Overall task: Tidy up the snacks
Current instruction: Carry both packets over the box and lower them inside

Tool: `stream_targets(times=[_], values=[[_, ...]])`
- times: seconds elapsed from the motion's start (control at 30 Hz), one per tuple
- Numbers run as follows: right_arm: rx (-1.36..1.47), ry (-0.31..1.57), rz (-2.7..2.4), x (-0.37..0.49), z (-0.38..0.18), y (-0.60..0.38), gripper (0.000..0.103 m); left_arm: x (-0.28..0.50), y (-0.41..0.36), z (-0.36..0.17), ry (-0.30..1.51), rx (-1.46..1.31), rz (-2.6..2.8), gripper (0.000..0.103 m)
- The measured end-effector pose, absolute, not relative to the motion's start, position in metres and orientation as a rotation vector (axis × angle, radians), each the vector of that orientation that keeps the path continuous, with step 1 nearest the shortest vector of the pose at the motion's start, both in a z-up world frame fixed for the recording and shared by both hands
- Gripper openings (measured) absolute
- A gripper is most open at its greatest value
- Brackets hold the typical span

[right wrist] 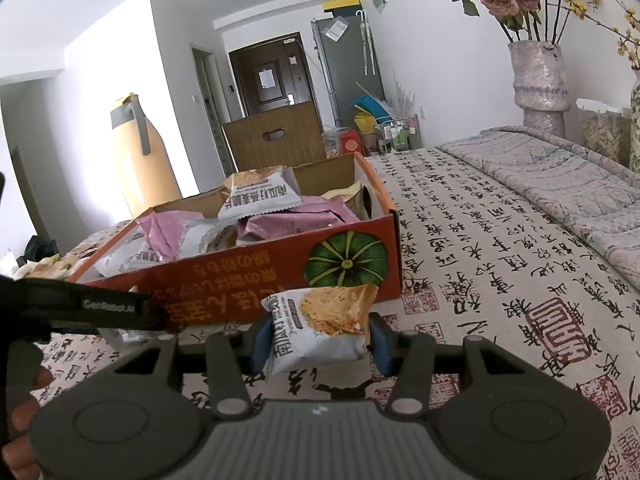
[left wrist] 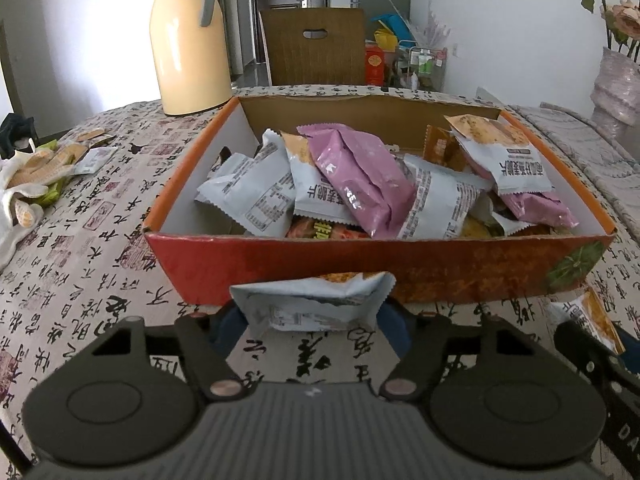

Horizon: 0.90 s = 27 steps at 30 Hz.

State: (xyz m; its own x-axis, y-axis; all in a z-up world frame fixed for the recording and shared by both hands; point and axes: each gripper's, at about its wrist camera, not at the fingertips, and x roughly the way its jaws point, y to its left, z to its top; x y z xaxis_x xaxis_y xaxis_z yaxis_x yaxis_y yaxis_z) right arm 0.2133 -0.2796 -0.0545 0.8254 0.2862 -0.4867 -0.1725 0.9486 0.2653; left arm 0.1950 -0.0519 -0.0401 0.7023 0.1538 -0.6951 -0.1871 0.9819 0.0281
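Observation:
An orange-red cardboard box stands on the tablecloth, piled with several white, purple and orange snack packets. Just in front of its near wall, my left gripper is shut on a white snack packet, which buckles between the blue pads. My right gripper is shut on a white and orange snack packet, held near the box's front wall by the green pumpkin picture. That same packet shows at the lower right of the left wrist view.
A yellow thermos jug stands behind the box's far left corner. Loose packets and a white cloth lie at the table's left. A grey quilted mat and a vase of dried flowers are to the right. A wooden chair back is behind.

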Motion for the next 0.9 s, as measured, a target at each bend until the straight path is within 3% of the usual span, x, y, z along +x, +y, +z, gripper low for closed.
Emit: stream_targets(times=[0.47, 0.9], values=[[0.204, 0.536, 0.234, 0.211, -0.053, -0.279, 0.049, 0.168, -0.054, -0.030, 0.739, -0.016, 0.140, 0.068], [0.143, 0.459, 0.274, 0.198, -0.028, -0.267, 0.049, 0.141, -0.051, 0.016, 0.581, -0.003, 0.056, 0.068]])
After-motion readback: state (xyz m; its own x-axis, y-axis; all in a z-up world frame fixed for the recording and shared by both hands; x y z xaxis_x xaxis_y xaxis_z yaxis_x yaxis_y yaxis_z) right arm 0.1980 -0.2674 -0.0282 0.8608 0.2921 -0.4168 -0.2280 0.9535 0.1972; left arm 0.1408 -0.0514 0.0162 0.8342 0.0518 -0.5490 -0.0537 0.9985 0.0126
